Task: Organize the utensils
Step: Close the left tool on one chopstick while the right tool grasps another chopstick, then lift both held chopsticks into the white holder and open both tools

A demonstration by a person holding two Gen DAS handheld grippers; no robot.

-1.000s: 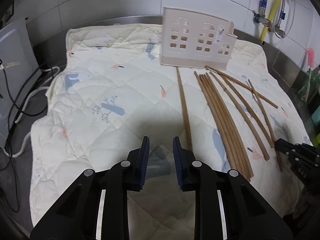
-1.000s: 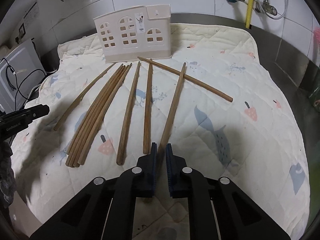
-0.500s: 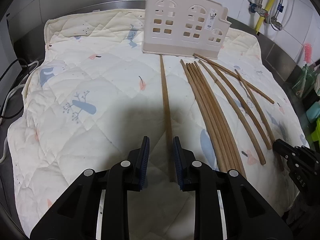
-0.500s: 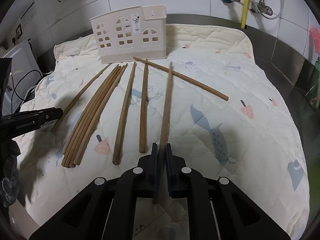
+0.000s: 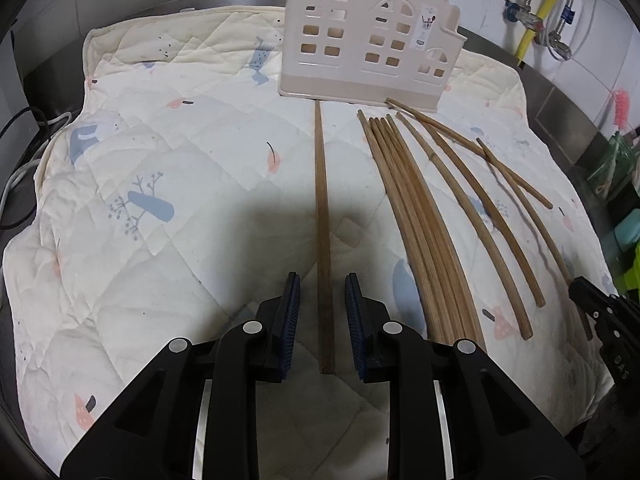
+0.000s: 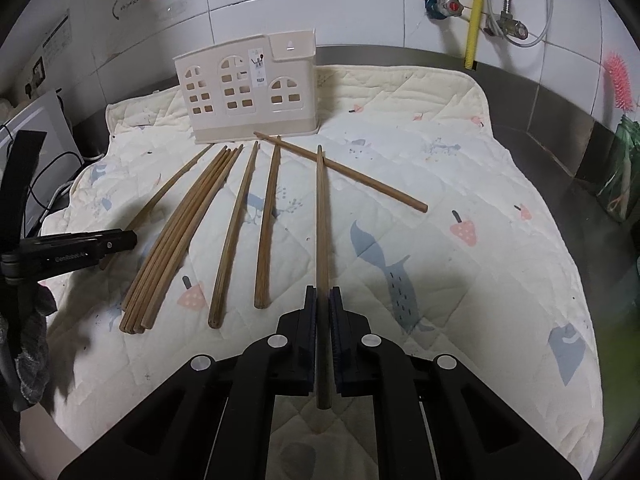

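My right gripper is clamped on one chopstick near the quilt's front edge. My left gripper has just been closing and straddles another chopstick, jaws apart. Risk: either stick pivots in its grip and misses the holder.

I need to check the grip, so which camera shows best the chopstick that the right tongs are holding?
The right wrist view: the chopstick runs between the shut right tongs. The left wrist view shows only the tongs' tip at its right edge, the grip hidden.

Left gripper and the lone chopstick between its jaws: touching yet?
Apart. In the left wrist view the left gripper straddles the lone chopstick, with quilt visible between each pad and the stick.
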